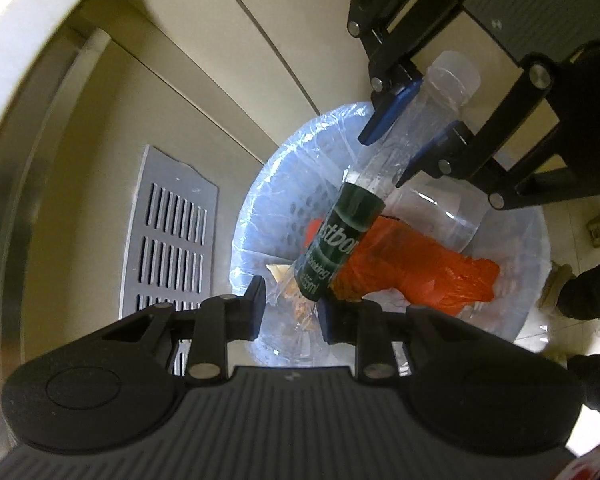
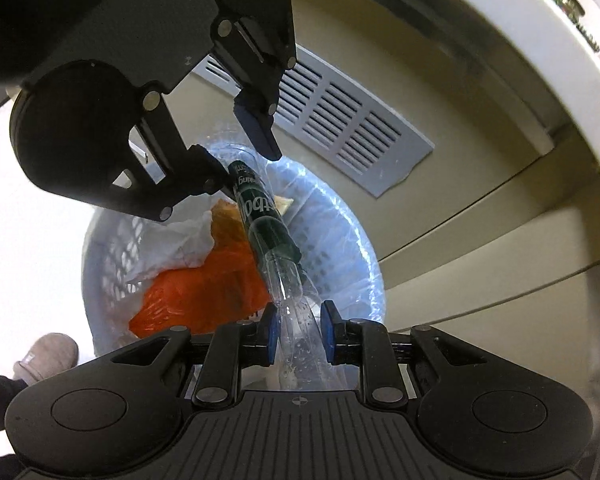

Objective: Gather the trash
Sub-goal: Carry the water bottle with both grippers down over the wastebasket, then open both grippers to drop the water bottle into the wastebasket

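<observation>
Right wrist: bottle (image 2: 296, 320) between fingers (image 2: 271, 330)

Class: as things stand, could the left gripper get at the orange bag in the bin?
Probably not yet. The left gripper is busy with the bottle, which lies over the orange bag in the bin; the right gripper holds its other end.

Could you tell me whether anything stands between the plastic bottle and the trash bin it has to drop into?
Nothing visible blocks it. The bottle hangs above the open mouth of the bin, held at its ends by the left gripper and right gripper. Below it lie only an orange bag and other trash.
</observation>
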Motion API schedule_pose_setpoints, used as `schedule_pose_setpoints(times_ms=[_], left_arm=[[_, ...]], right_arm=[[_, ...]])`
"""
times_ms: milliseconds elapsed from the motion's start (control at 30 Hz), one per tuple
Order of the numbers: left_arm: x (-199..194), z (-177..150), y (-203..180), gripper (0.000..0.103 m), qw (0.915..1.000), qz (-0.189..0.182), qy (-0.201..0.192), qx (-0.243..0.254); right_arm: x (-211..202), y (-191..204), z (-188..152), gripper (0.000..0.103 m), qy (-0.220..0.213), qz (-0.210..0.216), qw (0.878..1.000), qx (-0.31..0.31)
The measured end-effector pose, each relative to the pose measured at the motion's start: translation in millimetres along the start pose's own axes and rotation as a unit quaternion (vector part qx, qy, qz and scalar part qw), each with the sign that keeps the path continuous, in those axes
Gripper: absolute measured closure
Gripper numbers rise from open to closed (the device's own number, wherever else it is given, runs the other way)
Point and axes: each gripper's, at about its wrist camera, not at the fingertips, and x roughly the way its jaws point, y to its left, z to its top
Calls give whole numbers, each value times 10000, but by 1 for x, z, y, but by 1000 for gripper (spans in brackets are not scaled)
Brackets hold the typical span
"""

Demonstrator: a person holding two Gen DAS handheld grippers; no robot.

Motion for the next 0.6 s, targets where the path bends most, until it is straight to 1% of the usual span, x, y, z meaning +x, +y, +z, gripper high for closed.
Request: schedule_pose_setpoints(times_ms=[200, 333, 500, 600], left_arm=[[18, -2, -1, 78, 9999, -44, -50, 82], [21, 0, -2, 77, 9997, -75, -107, 187], [22, 1, -1, 76, 9998, -155, -110, 99], [25, 0, 0, 76, 9997, -207, -132, 51]], right_arm=[[18, -4, -2, 81, 137, 115, 9996, 233], [25, -5, -4, 81, 236, 157, 9991, 327], [25, -7, -3, 81, 302, 271, 9981, 469], [25, -6, -4, 81, 287, 265, 9983, 442]])
